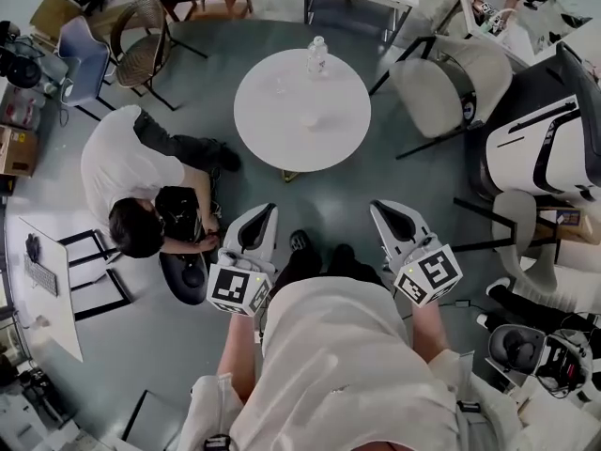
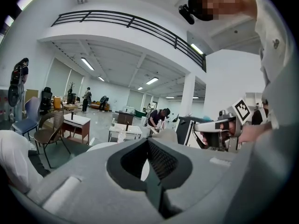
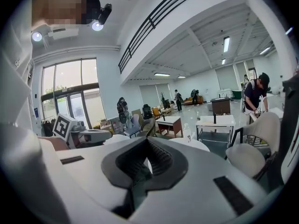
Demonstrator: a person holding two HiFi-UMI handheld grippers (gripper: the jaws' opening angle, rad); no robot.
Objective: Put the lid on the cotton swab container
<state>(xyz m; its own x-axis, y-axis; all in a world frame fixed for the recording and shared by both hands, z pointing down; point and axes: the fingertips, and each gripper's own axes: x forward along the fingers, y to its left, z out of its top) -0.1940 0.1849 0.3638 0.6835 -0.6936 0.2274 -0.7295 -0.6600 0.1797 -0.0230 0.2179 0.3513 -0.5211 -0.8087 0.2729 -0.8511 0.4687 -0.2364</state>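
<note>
Although the round white table (image 1: pixel 268 130) is in full view, the faint pale shapes (image 1: pixel 310 118) on it are too small to confirm as container or lid. A clear bottle (image 1: pixel 317 54) stands near its far edge. The left gripper (image 1: pixel 267 211) and right gripper (image 1: pixel 380 206) are closed on nothing, well short of the table.

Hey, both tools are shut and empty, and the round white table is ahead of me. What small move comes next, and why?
Probably step closer to the round white table. The left tool and right tool are shut, empty and short of its near edge; on it only a bottle reads clearly, the paler items are too faint to name.
</note>
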